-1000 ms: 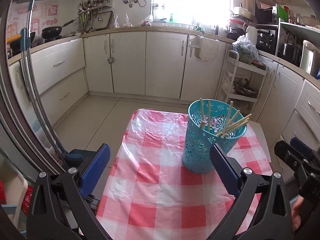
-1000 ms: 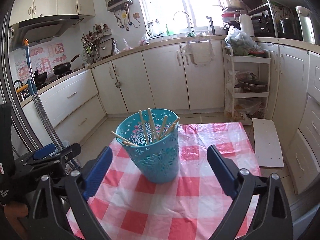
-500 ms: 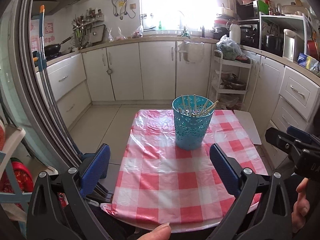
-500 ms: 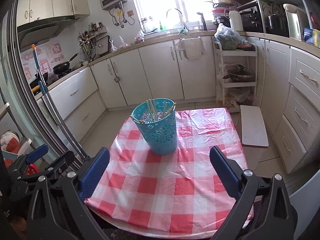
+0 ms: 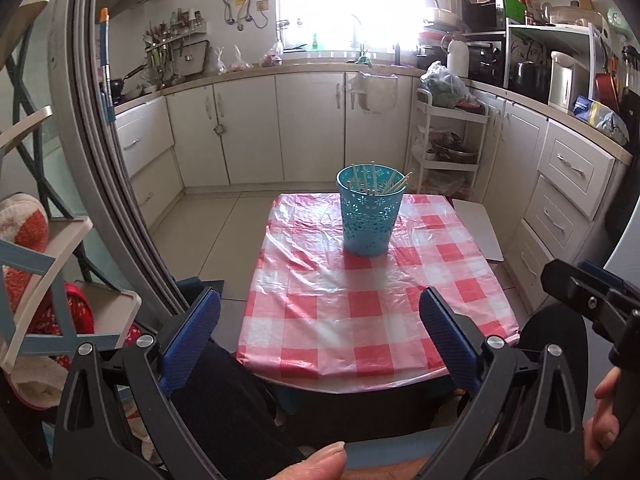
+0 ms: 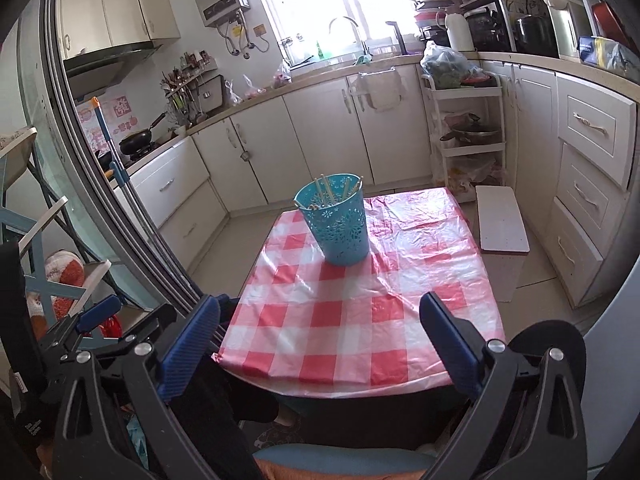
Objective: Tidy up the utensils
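— Both tongs? 
— The left gripper and right gripper hang released, empty, over the table's near edge. 
— Chopsticks? 
— Beyond, upright in the blue basket. Probably finished; keep clear.

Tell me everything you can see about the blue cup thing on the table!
The turquoise basket looks like plastic, with flower-shaped holes cut all over its wall. It is round, wider at the open top than at the bottom. It stands upright on the far half of the red-and-white checked tablecloth. Several pale wooden chopsticks lean inside it, tips poking above the rim. Neither gripper touches it.
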Action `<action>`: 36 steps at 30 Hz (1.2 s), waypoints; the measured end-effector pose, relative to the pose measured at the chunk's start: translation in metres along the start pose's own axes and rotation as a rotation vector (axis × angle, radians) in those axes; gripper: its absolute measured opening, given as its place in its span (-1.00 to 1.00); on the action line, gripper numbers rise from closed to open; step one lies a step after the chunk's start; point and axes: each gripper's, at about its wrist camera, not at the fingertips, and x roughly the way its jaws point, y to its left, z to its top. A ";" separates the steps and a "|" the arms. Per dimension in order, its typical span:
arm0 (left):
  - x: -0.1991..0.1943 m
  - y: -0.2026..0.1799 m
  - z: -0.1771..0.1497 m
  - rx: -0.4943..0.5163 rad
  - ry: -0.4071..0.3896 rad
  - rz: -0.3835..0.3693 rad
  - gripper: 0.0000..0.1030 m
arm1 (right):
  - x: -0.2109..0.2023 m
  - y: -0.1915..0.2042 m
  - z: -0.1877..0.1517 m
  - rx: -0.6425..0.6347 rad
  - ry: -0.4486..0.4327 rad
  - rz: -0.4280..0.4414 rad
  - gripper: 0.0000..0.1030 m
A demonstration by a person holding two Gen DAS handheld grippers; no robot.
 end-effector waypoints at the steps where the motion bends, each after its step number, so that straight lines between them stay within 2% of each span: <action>1: -0.003 0.002 -0.002 -0.013 0.001 0.014 0.86 | -0.003 0.003 -0.005 0.002 0.001 0.000 0.86; 6: -0.017 0.009 -0.008 -0.027 -0.019 0.068 0.86 | -0.015 0.016 -0.020 -0.038 -0.018 -0.006 0.86; 14: -0.031 0.012 -0.010 -0.041 -0.048 0.095 0.86 | -0.027 0.022 -0.024 -0.055 -0.049 -0.009 0.86; 36: -0.044 0.014 -0.010 -0.046 -0.076 0.112 0.86 | -0.030 0.031 -0.027 -0.081 -0.058 -0.006 0.86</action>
